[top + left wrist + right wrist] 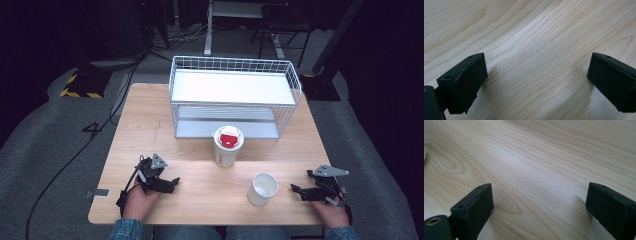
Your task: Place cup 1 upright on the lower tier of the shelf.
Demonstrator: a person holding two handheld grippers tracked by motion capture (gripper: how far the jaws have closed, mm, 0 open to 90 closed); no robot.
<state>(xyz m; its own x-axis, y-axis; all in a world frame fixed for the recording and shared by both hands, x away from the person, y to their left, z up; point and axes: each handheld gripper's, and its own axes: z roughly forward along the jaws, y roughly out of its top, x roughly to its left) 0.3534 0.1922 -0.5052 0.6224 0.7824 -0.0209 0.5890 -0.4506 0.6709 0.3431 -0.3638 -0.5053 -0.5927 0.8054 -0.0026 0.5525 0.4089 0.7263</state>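
Note:
A white paper cup (228, 147) with something red inside stands near the table's middle, just in front of the wire rack. A second, empty white cup (262, 188) stands nearer the front, to its right. My left gripper (173, 183) rests low at the front left, jaws pointing right, well left of both cups. In the left gripper view it (536, 82) is open over bare wood. My right gripper (296, 190) lies at the front right, pointing left at the empty cup, a short gap away. In the right gripper view it (539, 207) is open with nothing between the jaws.
A white wire rack (232, 97) with two shelves stands at the back of the wooden table (150, 125). The table's front edge runs just behind both hands. Dark floor, cables and stands surround the table.

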